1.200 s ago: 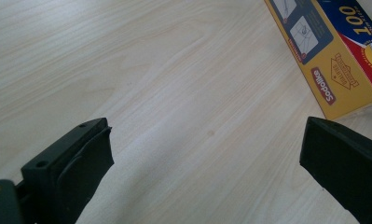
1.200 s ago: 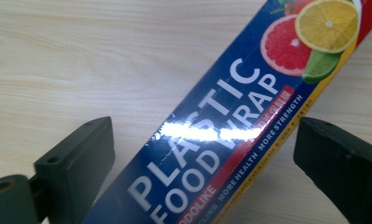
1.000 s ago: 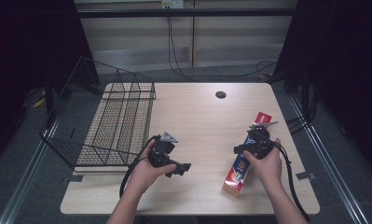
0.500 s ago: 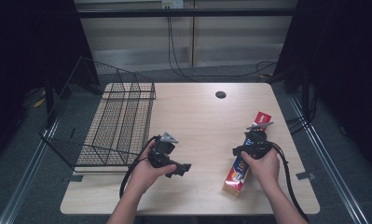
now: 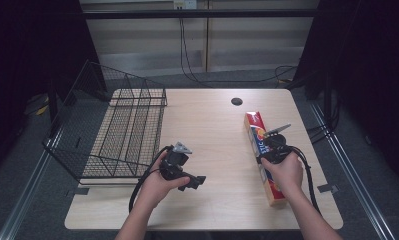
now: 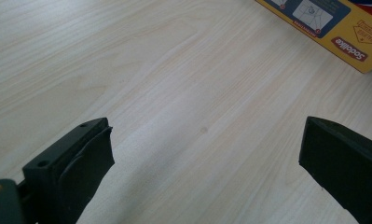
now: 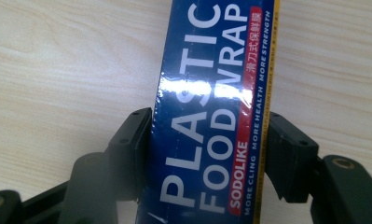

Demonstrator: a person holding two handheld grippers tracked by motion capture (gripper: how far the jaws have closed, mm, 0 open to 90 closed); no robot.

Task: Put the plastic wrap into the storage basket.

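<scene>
Right hand-held gripper (image 7: 204, 158) has just closed onto the plastic food wrap box (image 7: 211, 93) on the desk (image 5: 212, 125); left hand-held gripper (image 6: 207, 154) gapes wide, holding nothing

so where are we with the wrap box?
Done: right gripper has just closed its fingers on the wrap box, which lies on the table. In hand: that grip. Left: lifting and moving it, perhaps to the wire basket. Left gripper open, idle.
</scene>
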